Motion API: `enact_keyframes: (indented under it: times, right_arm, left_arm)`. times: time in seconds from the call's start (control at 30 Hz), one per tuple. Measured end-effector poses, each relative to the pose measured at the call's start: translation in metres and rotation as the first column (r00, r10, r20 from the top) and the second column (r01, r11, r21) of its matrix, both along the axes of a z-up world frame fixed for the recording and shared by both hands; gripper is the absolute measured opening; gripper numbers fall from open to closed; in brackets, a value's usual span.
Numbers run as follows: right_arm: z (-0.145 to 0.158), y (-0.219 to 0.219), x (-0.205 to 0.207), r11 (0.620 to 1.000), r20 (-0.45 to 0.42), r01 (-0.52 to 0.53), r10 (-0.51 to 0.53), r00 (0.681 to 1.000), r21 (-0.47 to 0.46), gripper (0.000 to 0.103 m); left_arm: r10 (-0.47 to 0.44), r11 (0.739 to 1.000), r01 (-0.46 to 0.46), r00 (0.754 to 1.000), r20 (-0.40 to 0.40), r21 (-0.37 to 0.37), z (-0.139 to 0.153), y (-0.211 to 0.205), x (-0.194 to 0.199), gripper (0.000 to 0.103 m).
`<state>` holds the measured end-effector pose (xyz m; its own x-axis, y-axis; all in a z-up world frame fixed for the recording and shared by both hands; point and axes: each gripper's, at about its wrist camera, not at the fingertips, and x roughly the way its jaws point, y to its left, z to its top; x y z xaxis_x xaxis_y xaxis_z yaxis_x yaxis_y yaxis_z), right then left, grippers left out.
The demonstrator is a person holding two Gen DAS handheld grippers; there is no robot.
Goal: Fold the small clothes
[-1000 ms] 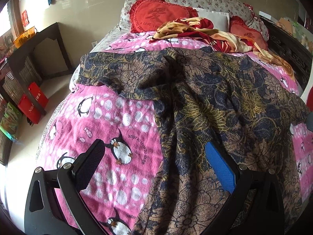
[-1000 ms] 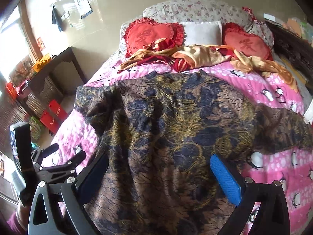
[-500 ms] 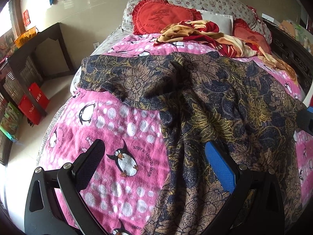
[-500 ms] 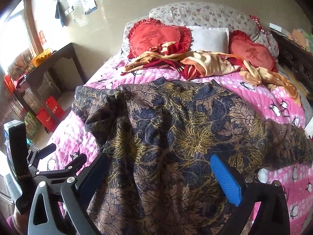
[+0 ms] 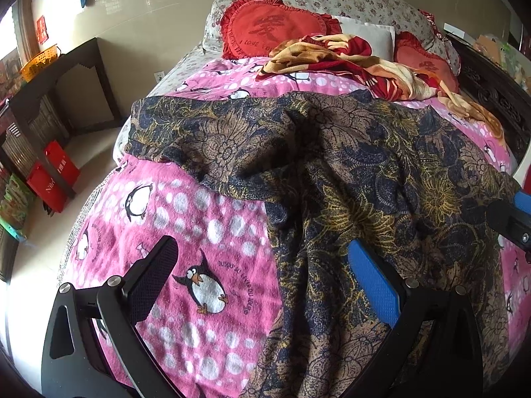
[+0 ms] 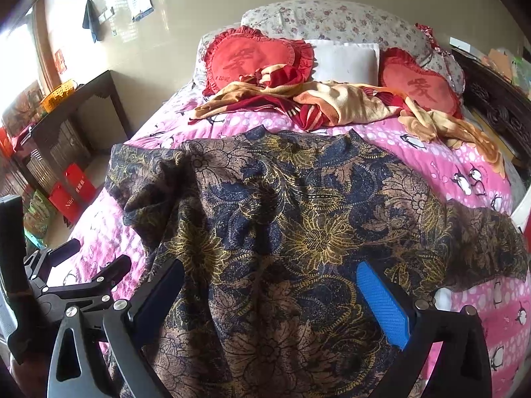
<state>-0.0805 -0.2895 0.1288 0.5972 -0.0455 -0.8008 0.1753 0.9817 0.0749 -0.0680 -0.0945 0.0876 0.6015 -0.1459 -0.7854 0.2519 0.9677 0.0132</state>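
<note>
The left gripper [image 5: 262,282] has black curved finger arms with triangular cut-outs and silver screw heads near the pads; one pad is black mesh-textured, the other bright blue [image 5: 371,285]. The right gripper [image 6: 275,298] is built alike, with a dark pad, a ribbed blue pad [image 6: 381,305] and silver screws.

Daylight from a window [image 6: 13,56] at far left, blown out to white. Glare on the glossy wall [image 6: 205,10] w/ reflections. Bed [image 5: 186,232] evenly lit, soft shadows in cloth folds. Heavy fisheye bending, dark vignette at corners. Focus sharp, no motion blur.
</note>
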Motion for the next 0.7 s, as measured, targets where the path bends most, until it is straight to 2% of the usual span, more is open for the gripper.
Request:
enact_keyframes:
  times: [0.7]
  right_arm:
    - [-0.023, 0.0, 0.027, 1.0, -0.023, 0.027, -0.027, 0.999, -0.005, 0.103]
  left_arm:
    - [0.007, 1.0, -0.007, 1.0, -0.014, -0.011, -0.006, -0.005, 0.023, 0.103]
